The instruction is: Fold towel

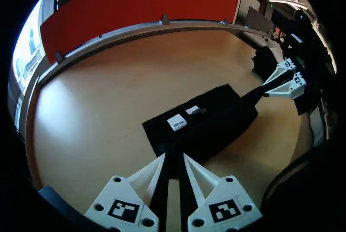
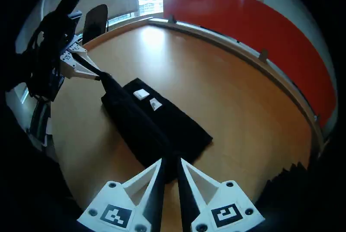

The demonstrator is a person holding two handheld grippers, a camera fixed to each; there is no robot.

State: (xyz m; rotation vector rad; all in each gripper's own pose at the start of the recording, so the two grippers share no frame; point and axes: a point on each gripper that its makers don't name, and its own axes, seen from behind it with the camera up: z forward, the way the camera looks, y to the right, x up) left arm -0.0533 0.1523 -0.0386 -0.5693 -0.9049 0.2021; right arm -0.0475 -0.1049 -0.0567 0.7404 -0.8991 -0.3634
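Observation:
A black towel (image 1: 212,122) lies lengthwise on the wooden table (image 1: 108,93), with two white labels (image 1: 177,122) on its upper face. In the left gripper view, my left gripper (image 1: 174,165) is shut on the towel's near end. My right gripper (image 1: 264,90) pinches the far end, pulling that fold slightly off the table. In the right gripper view, my right gripper (image 2: 171,163) is shut on the near end of the towel (image 2: 173,124). A raised fold runs along its left side to my left gripper (image 2: 100,76), which holds the other end.
A long red divider panel (image 1: 138,7) stands along the table's far edge (image 2: 242,24). Dark office chairs (image 2: 95,20) stand at the table's end by a bright window. A person's dark sleeve (image 2: 43,59) is behind the left gripper. Bare wood (image 2: 225,93) surrounds the towel.

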